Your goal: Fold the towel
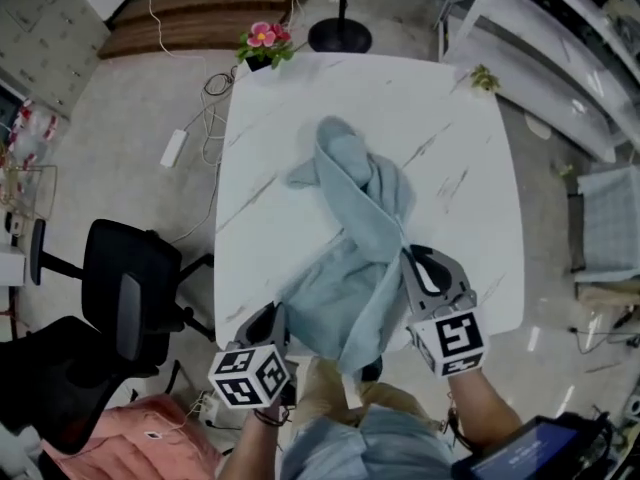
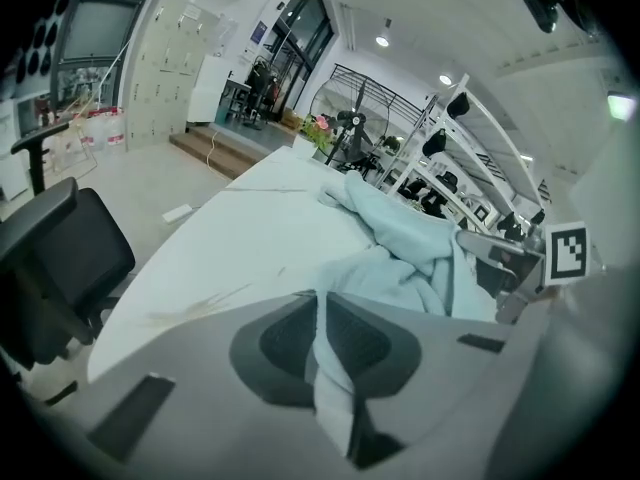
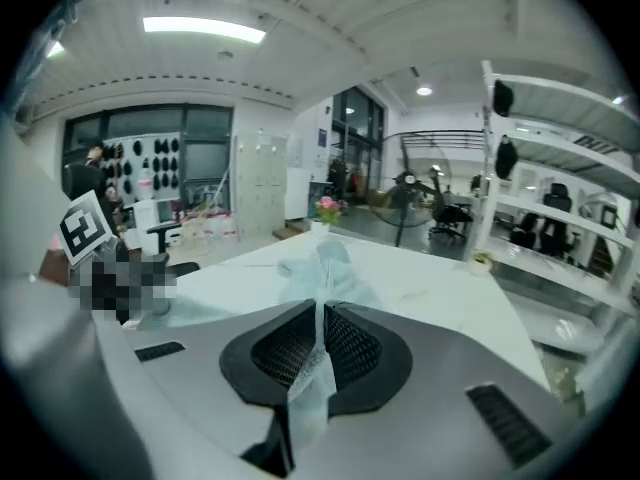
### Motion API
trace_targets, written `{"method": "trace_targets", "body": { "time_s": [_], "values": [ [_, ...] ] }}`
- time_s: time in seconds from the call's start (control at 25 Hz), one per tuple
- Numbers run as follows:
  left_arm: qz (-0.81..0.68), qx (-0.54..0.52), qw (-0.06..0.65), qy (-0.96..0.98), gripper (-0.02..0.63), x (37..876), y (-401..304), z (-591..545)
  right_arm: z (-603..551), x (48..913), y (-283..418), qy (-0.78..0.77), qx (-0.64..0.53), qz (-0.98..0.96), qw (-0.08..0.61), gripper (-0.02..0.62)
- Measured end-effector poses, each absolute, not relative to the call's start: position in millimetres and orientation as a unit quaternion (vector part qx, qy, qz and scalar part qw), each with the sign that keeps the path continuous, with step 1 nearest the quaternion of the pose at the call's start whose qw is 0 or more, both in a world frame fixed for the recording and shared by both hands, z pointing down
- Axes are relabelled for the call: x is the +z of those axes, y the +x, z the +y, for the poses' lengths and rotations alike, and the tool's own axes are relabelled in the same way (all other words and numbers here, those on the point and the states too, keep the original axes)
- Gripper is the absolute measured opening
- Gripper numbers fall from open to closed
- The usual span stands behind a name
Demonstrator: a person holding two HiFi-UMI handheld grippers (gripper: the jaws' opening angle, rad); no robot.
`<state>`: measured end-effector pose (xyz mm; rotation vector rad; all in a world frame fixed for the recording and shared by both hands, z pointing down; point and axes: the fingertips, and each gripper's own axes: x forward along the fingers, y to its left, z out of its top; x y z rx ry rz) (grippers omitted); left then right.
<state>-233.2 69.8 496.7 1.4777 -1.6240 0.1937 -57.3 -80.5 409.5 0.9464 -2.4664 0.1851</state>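
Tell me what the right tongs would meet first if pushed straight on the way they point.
Probably the towel itself: the right tongs are shut on its edge, and its bunched heap lies ahead on the table.

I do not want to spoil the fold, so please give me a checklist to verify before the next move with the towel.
1. Grip of the left claw on the towel: ok, shut on the cloth.
2. Grip of the right claw on the towel: ok, shut on the cloth.
3. Towel flat between both: not ok, bunched and twisted toward the far side.
4. Bare table beside the towel: ok.
5. Distance from the flower pot: ok, it stands apart at the far corner.
6. Each claw at a true corner: cannot tell.
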Motion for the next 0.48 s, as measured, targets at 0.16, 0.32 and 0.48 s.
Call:
{"method": "trace_targets", "body": {
  "time_s": [0.16, 0.32, 0.48],
  "values": [
    [-0.663, 0.091, 0.446, 0.595, 0.032, 497, -225, 72, -76, 441, 47, 0.426, 0.132, -0.86, 0.249, 0.043],
    [-0.666, 0.103, 0.441, 0.593, 0.032, 499, -216, 76, -51, 478, 113, 0.465, 0.19, -0.825, 0.258, 0.046],
    [-0.669, 0.115, 0.437, 0.591, 0.031, 499, -208, 81, -36, 495, 137, 0.48, 0.217, -0.809, 0.261, 0.046]
  ]
}}
